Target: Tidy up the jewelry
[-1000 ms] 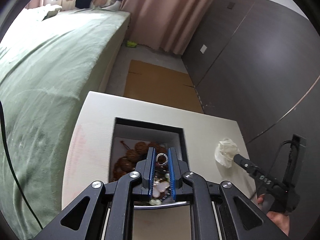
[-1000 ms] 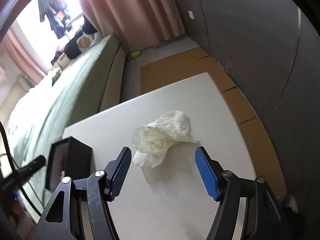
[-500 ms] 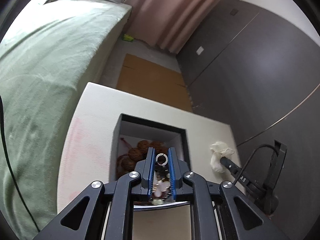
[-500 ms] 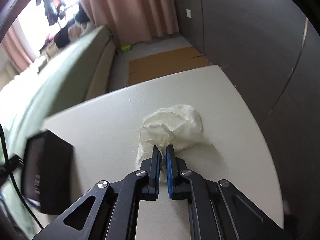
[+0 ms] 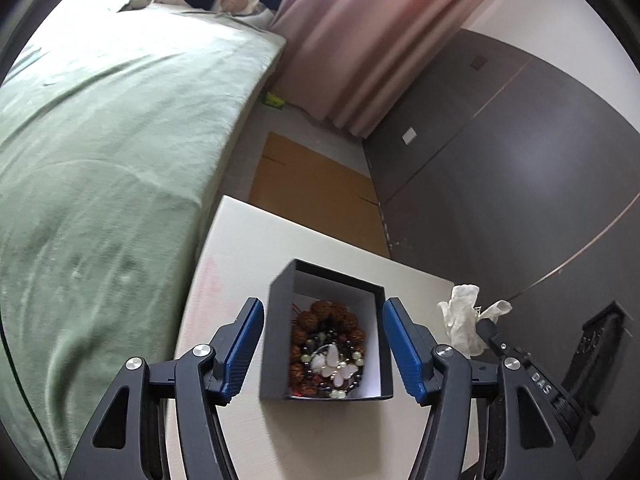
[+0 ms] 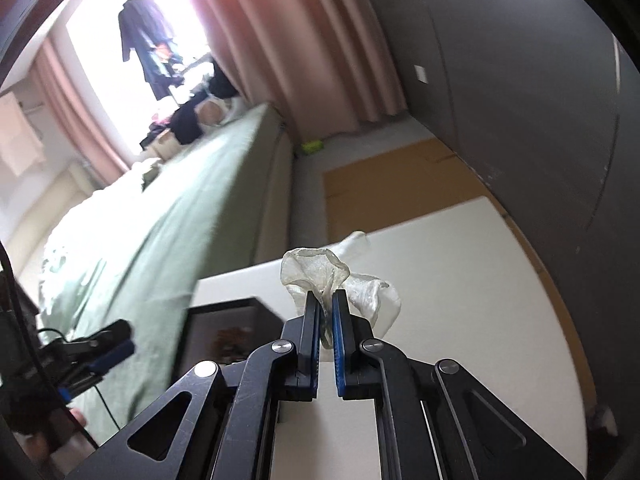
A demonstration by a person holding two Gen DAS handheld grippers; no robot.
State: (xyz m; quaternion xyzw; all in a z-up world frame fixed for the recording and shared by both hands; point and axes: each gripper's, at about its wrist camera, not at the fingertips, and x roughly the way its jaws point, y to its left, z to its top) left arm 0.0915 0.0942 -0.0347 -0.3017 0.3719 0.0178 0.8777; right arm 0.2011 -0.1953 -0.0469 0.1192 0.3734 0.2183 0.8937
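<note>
Organizing is judged partly complete: several pieces are already gathered in the black box (image 5: 326,332), while a crumpled translucent bag (image 6: 344,284) is held outside it. The left gripper (image 5: 323,344) is shown with its blue pads spread wide, one on either side of the box and touching neither wall; nothing is gripped. Directly ahead between the pads, the box is seen to hold brown beaded bracelets (image 5: 316,316), a strand of dark and pale beads, and a white butterfly ornament (image 5: 334,366) lying on top, nearest the tool. The right gripper (image 6: 327,298) is shown pressed together on the bag's neck, the bag lifted clear of the white table (image 6: 460,280), with the box below and to the left of its fingers. Whether jewelry remains inside the bag cannot be told. Emptying or setting aside the bag is judged to be what is left.
</note>
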